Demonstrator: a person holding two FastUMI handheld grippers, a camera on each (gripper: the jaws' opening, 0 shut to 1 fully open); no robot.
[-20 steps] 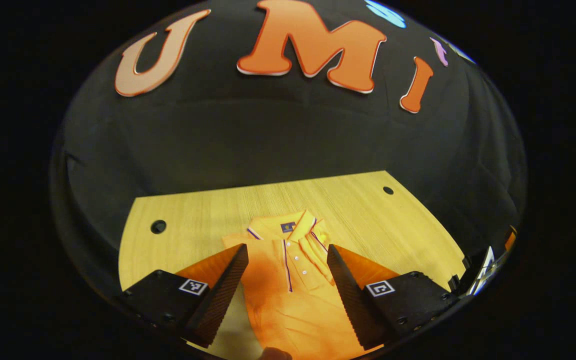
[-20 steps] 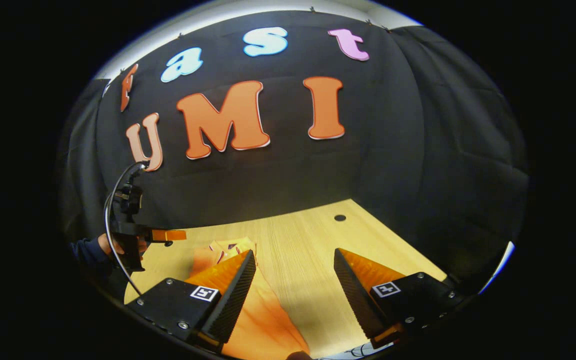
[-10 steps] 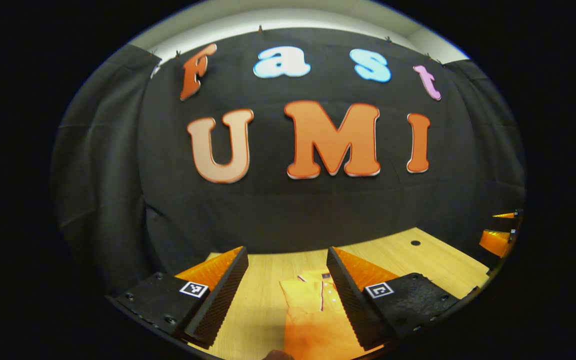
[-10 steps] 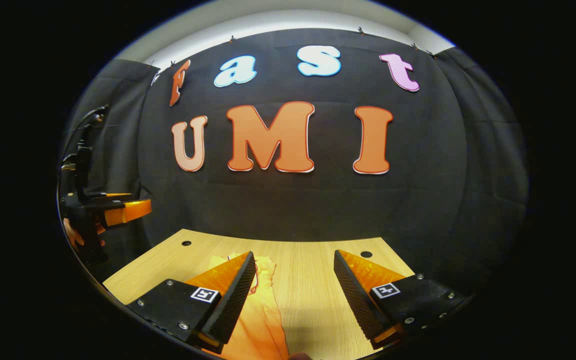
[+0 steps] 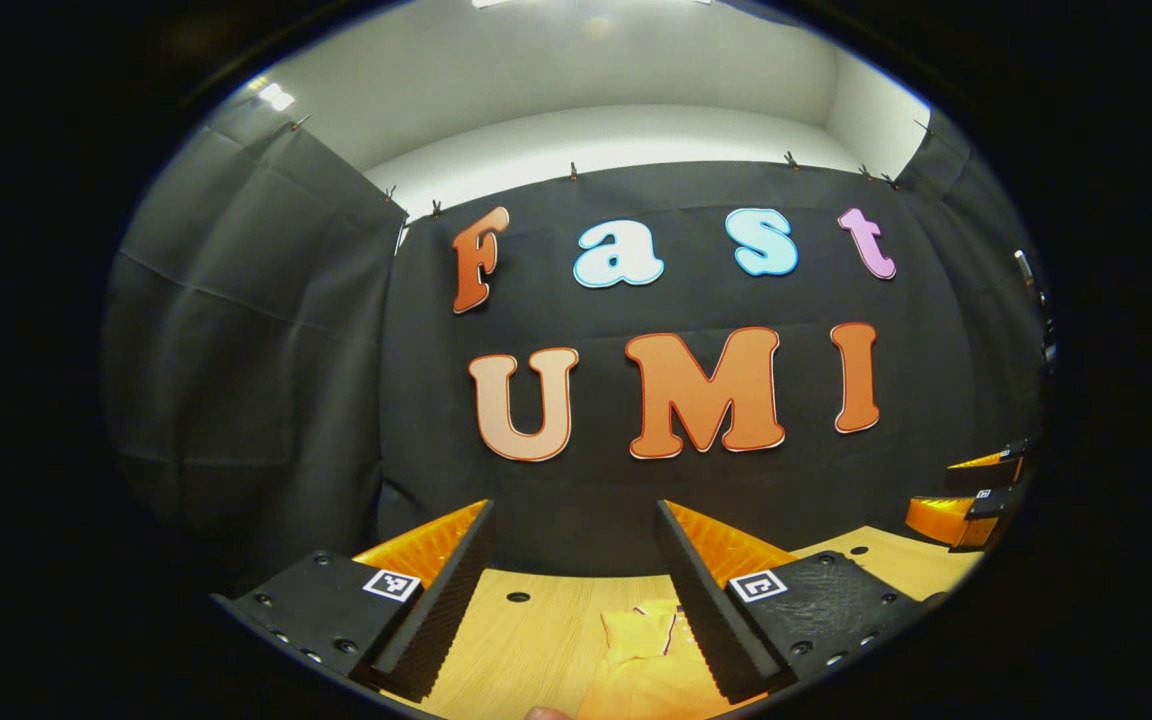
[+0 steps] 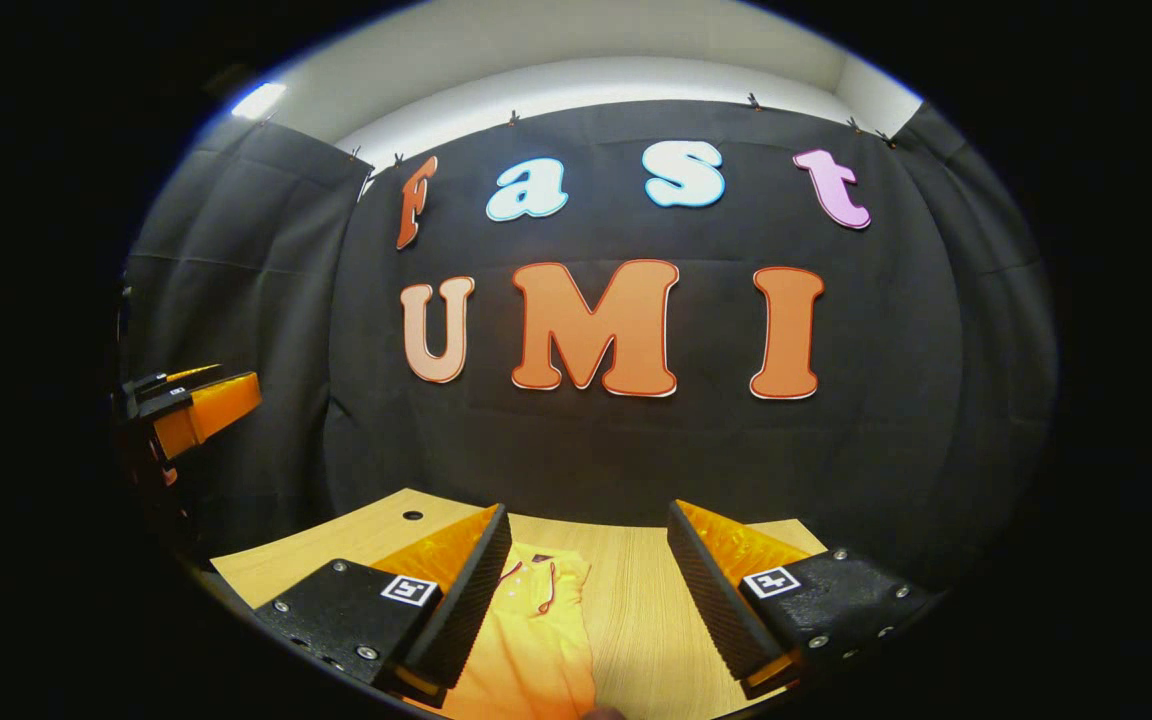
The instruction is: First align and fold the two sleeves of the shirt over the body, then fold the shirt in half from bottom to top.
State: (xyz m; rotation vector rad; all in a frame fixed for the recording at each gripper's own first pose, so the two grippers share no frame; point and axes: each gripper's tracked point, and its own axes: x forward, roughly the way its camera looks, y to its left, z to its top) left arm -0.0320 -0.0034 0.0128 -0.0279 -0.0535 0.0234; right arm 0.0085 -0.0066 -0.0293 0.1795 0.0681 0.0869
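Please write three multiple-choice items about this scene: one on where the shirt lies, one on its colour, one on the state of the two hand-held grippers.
1. Where does the shirt lie?
A. on the wooden table
B. on the wall cloth
C. between one gripper's fingers

2. What colour is the shirt?
A. blue
B. orange
C. white

3. The left hand-held gripper and right hand-held gripper are:
A. both shut on the shirt
B. both open, holding nothing
C. one open, one shut

Answers: 1 A, it lies flat on the tabletop; 2 B, the fabric is orange; 3 B, each pair of fingers stands apart with nothing between.

Orange shirt [image 6: 536, 640] (dark-piped collar); pale wood-grain table [image 6: 636, 620]; black wall cloth [image 6: 236, 330].
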